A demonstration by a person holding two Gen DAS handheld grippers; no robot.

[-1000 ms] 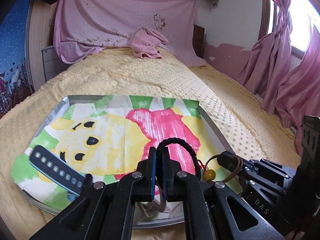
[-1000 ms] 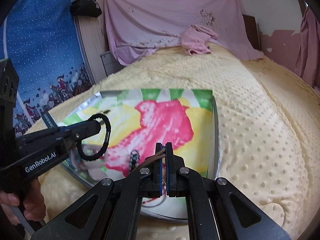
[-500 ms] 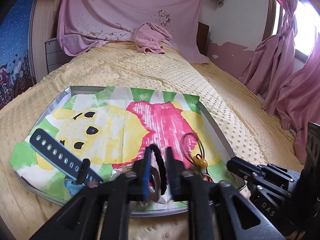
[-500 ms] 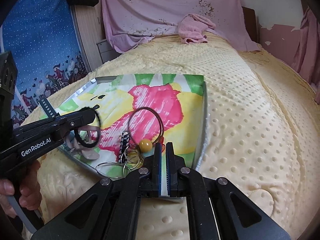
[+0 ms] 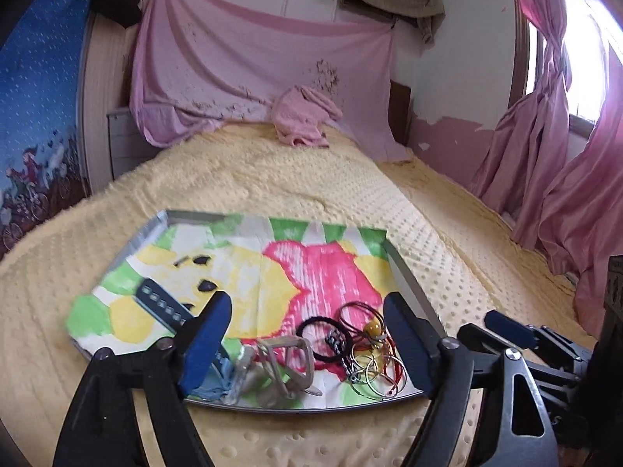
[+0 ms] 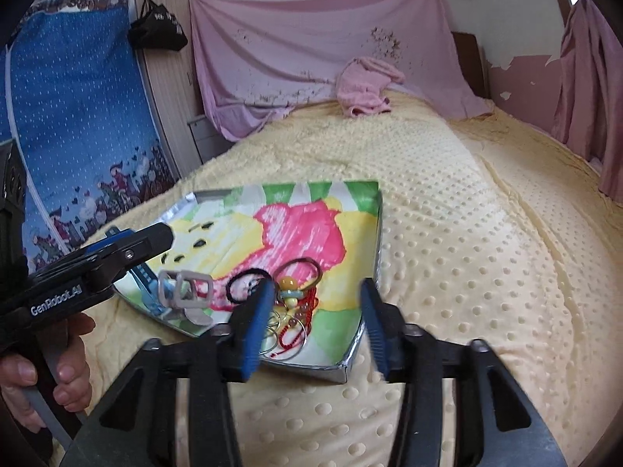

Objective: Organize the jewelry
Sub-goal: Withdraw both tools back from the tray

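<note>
A silver tray [image 5: 412,292] lined with a bright cartoon cloth lies on the bed. At its near edge lie a black braided bracelet [image 5: 325,336], a red cord with a yellow bead [image 5: 373,327], several thin metal rings [image 5: 375,369], a grey square-link bracelet [image 5: 286,366] and a dark watch strap [image 5: 161,305]. My left gripper [image 5: 307,336] is open and empty, held above the jewelry. My right gripper [image 6: 315,319] is open and empty over the tray's near corner [image 6: 342,369]. The black bracelet [image 6: 243,284], bead [image 6: 289,283] and grey bracelet [image 6: 187,290] show there too.
The tray sits on a yellow dotted blanket [image 5: 272,179] covering the bed. A pink towel [image 5: 303,118] lies at the far end under a hanging pink sheet. Pink curtains [image 5: 564,179] hang at right. A blue patterned panel [image 6: 78,136] stands at left.
Both grippers opened and pulled back and up. The left let go of the black bracelet, the right let go of the cord; both now lie on the tray.
</note>
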